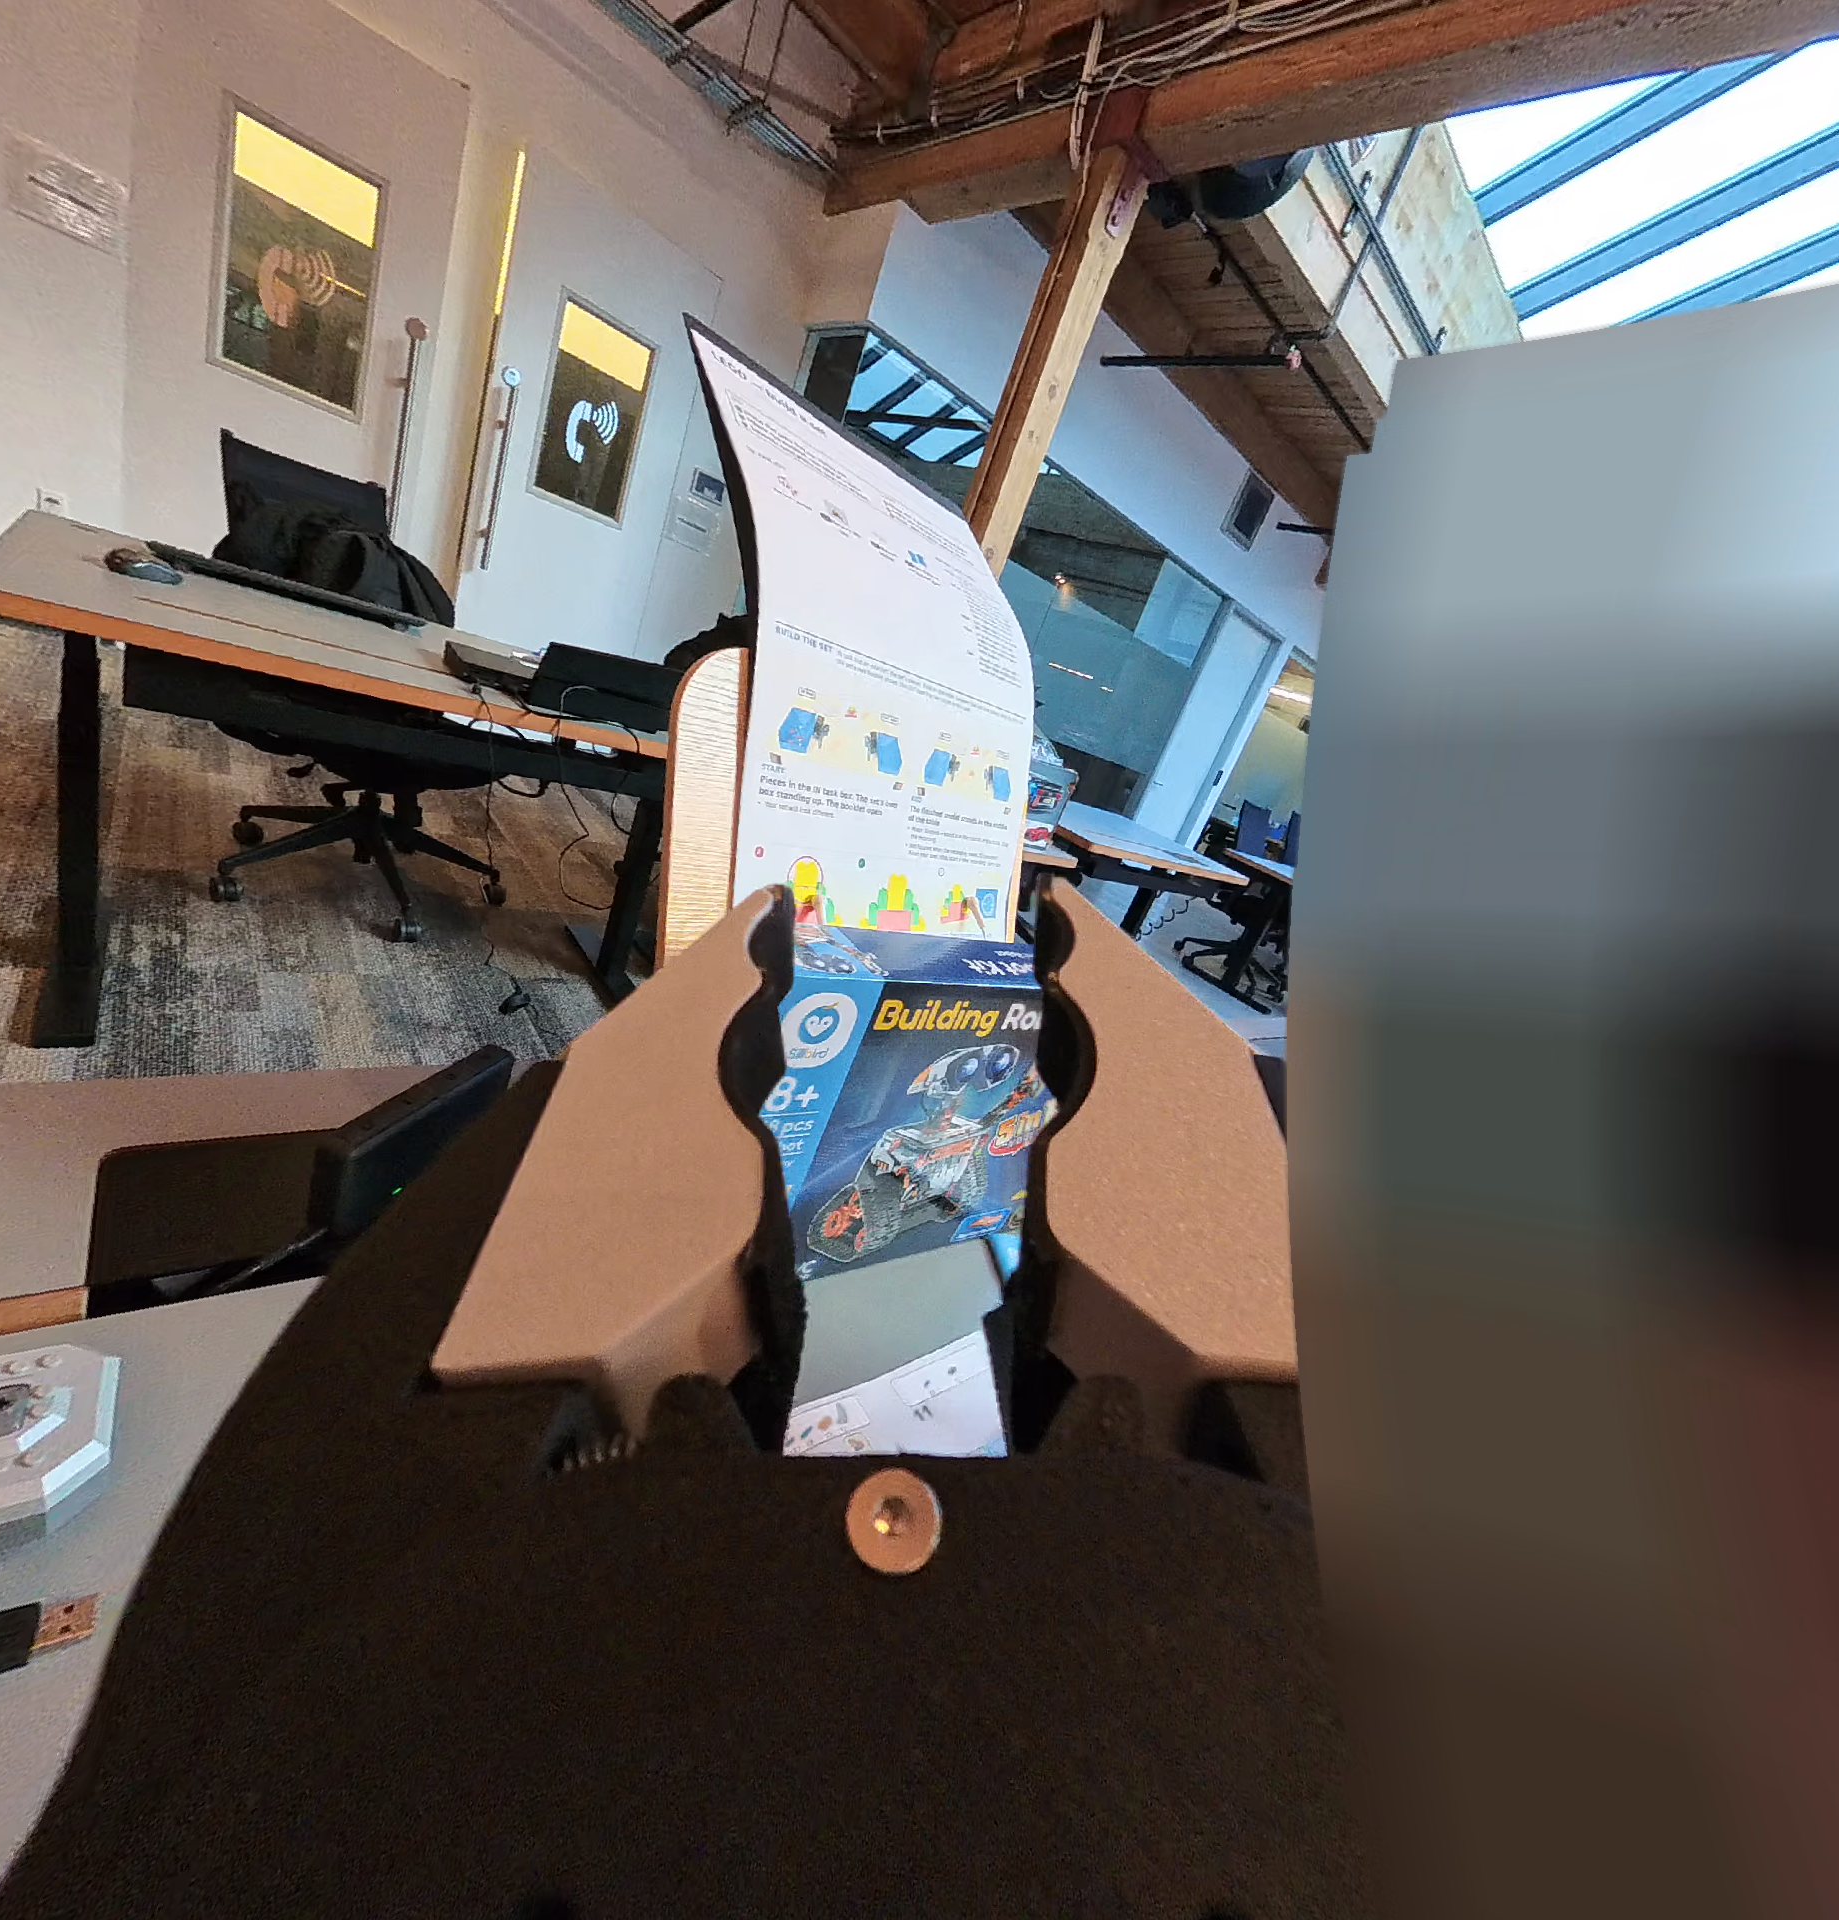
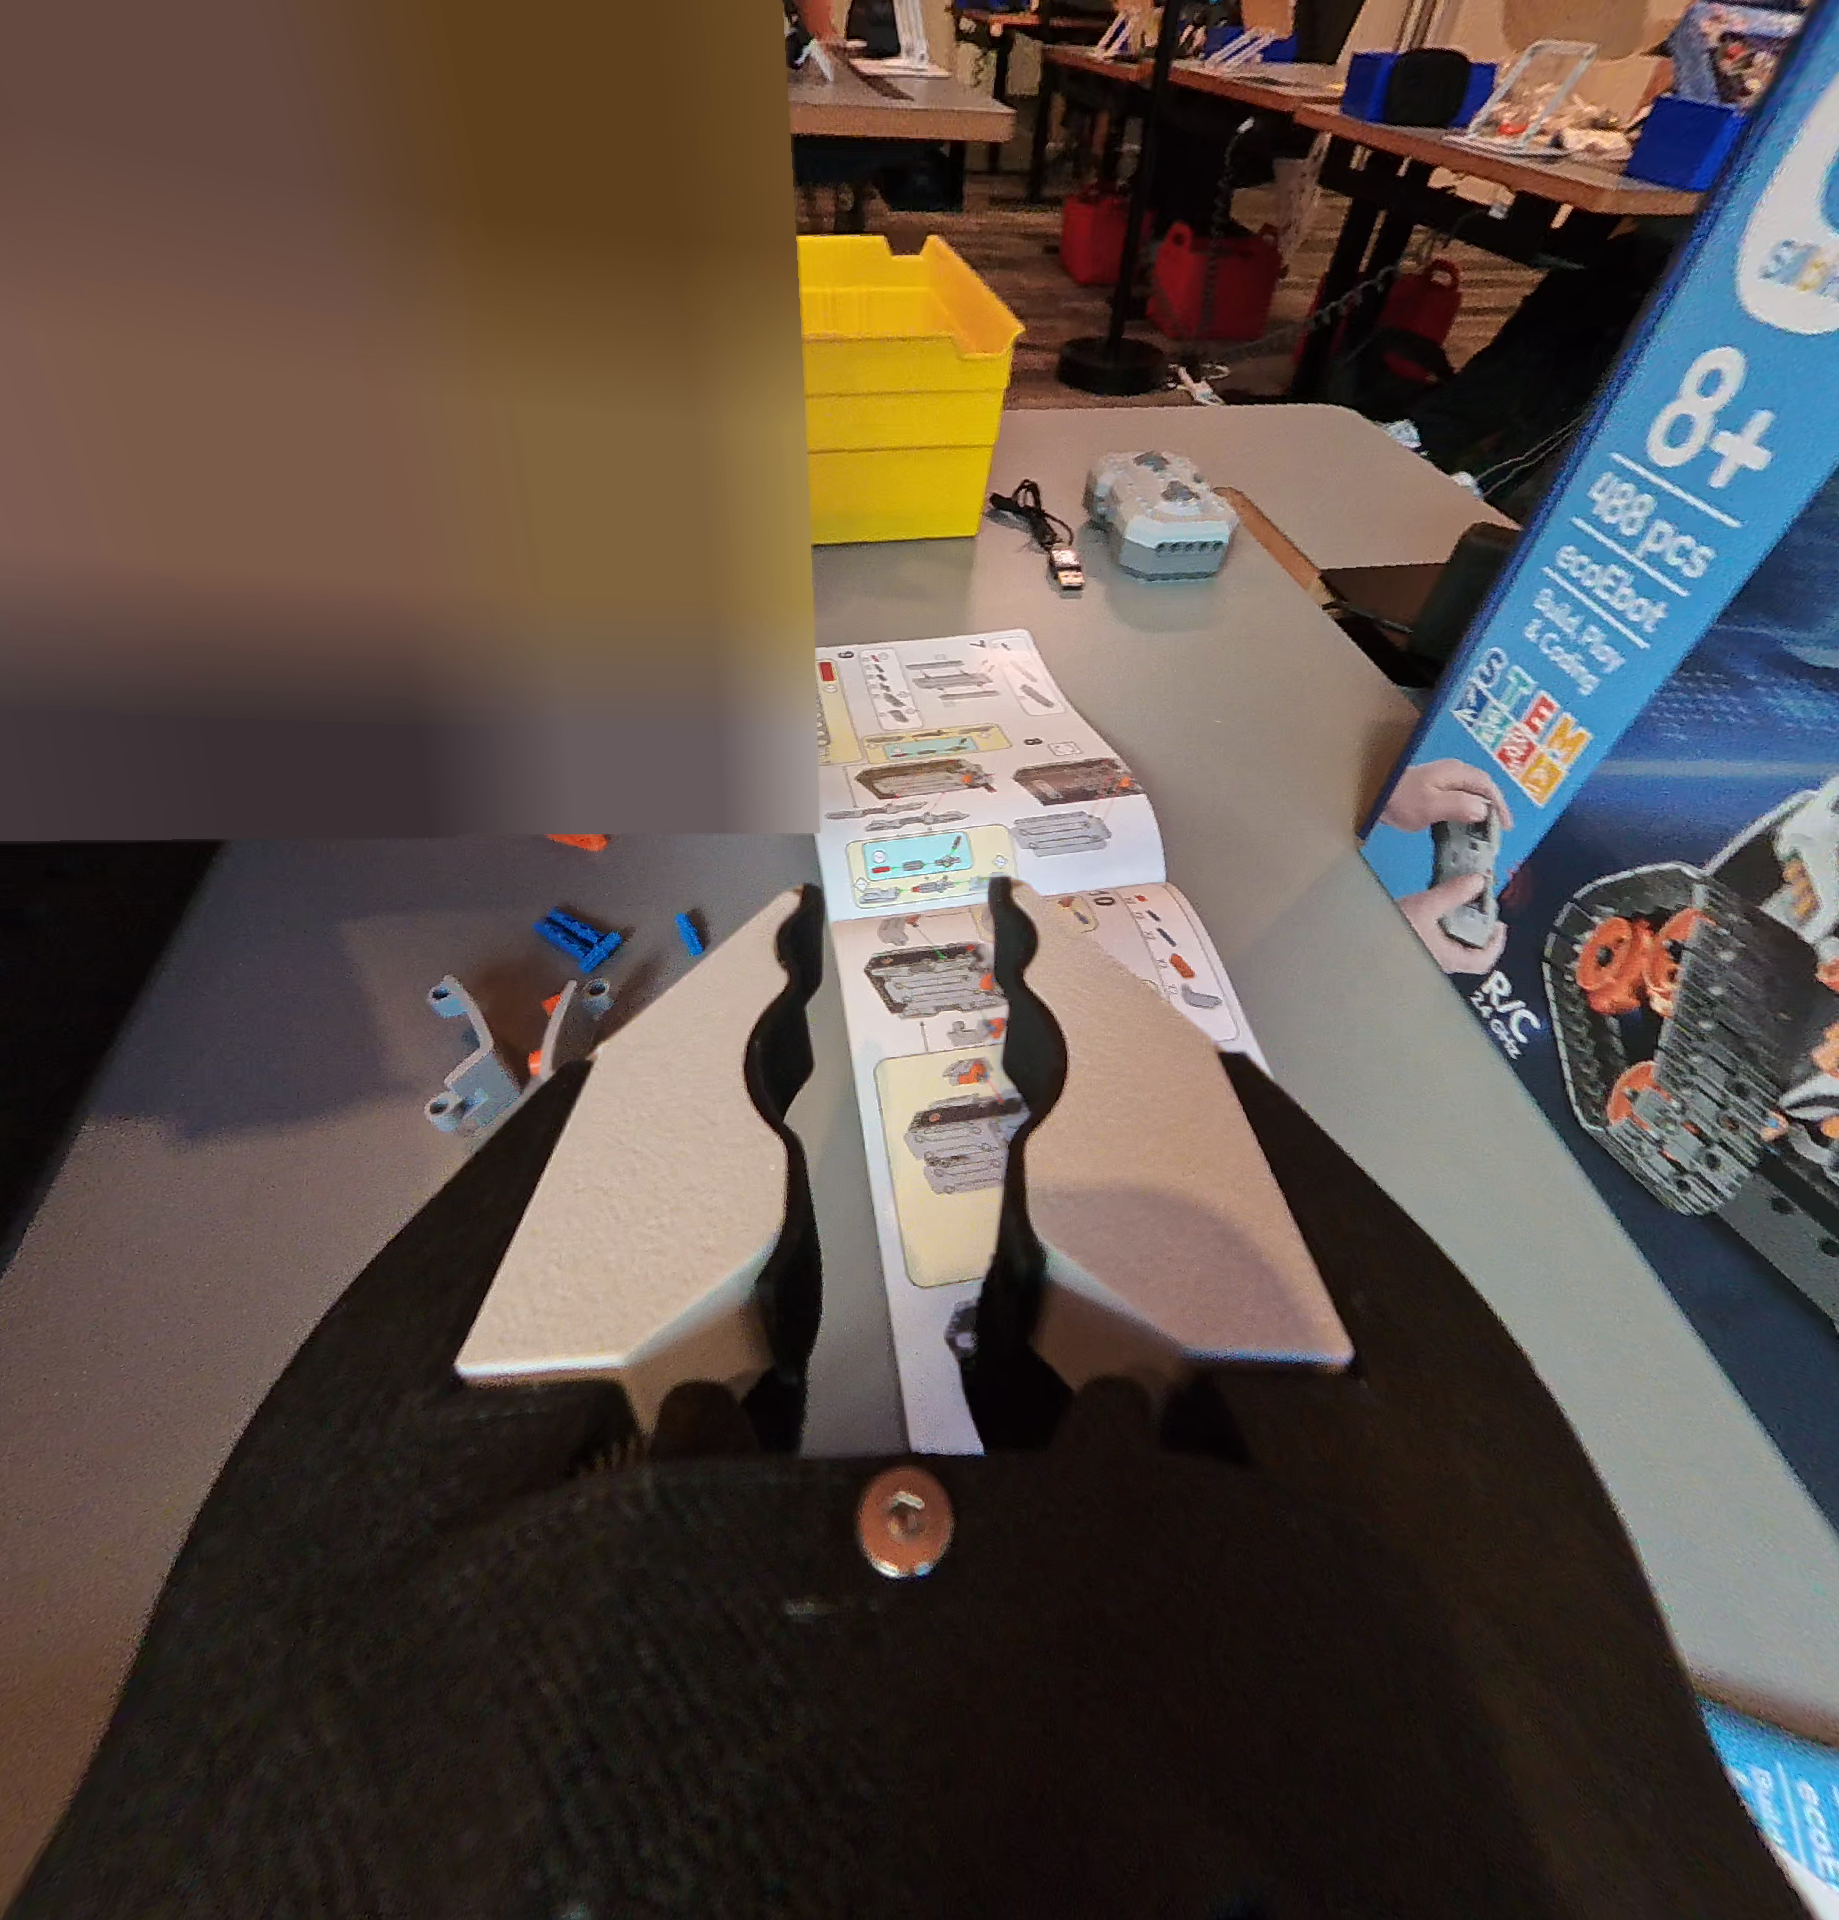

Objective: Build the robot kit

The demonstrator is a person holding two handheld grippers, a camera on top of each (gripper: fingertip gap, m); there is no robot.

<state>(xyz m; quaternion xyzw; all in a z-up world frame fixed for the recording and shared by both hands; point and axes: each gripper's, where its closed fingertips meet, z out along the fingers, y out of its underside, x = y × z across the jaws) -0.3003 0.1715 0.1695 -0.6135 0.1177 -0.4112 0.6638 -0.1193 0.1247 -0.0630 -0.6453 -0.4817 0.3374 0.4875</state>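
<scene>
Both tools hung over the grey bench (image 2: pixel 1258 727), each with fingers apart and gripping nothing.

The left tool (image 1: pixel 910 935) faced an upright blue toy box (image 1: pixel 915 1112) with a curled printed sheet (image 1: pixel 873 644) standing behind it. The right tool (image 2: pixel 904 914) hovered over an open instruction booklet (image 2: pixel 956 790) lying flat, the box (image 2: pixel 1673 727) just to its right. Around: small blue, grey and orange parts (image 2: pixel 541 997) to the left, a yellow bin (image 2: pixel 894 416), a grey controller (image 2: pixel 1159 509) and a black cable (image 2: pixel 1045 535) farther off.
</scene>
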